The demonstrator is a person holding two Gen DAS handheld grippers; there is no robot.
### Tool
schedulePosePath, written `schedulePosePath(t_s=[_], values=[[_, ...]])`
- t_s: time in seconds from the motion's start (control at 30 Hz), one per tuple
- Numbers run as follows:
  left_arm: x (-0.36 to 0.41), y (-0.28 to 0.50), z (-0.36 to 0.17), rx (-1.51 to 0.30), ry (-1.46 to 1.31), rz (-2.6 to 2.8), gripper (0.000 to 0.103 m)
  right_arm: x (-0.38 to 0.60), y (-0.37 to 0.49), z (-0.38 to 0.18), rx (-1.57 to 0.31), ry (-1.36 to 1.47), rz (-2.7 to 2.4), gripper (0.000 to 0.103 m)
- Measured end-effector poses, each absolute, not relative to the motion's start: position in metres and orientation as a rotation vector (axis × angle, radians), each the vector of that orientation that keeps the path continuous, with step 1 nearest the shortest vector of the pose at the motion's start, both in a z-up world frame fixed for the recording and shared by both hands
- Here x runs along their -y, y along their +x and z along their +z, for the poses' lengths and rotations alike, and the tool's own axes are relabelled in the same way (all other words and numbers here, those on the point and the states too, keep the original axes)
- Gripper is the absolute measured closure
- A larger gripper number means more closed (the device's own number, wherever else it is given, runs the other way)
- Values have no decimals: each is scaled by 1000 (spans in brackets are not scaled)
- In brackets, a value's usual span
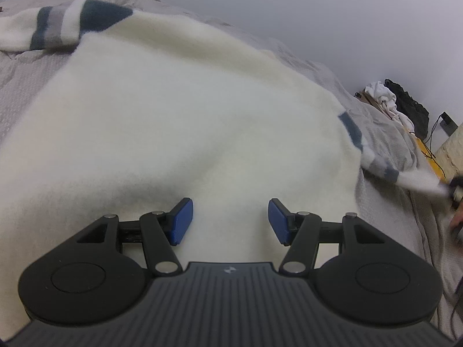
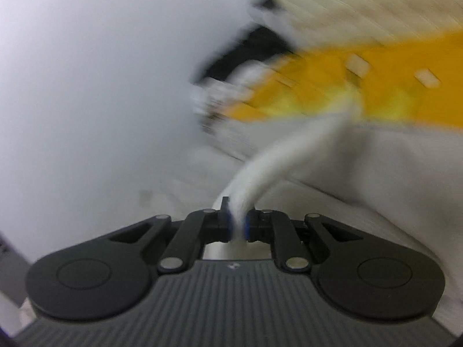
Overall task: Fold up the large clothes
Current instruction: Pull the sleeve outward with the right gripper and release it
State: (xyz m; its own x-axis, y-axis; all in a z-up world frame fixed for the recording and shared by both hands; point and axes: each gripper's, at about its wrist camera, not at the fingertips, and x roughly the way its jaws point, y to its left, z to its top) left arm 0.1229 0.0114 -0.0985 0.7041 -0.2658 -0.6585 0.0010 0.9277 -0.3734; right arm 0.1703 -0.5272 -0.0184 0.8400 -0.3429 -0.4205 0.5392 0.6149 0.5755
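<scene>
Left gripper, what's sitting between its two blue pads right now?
Only the cream sweater: in the left wrist view the left gripper hangs open over it, and plain fleece fills the gap between the blue pads, which pinch nothing.

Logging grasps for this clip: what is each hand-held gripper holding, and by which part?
Right hand-held gripper: shut on the cream sweater, at its sleeve end. Left hand-held gripper: open, holding nothing.

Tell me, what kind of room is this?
Probably a bedroom. A fluffy cream sweater with blue and grey stripes lies spread on a bed with a rumpled grey quilt, and a heap of white and black clothes sits by the plain wall.
</scene>
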Motion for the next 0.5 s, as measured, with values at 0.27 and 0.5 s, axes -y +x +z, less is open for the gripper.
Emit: schedulePosePath(t_s=[0.27, 0.5], values=[[-6, 124, -97, -787, -320, -151, 40, 559, 152, -86, -378, 841, -570, 91], [-3, 124, -95, -787, -303, -153, 40, 523, 160, -72, -490, 677, -588, 89]])
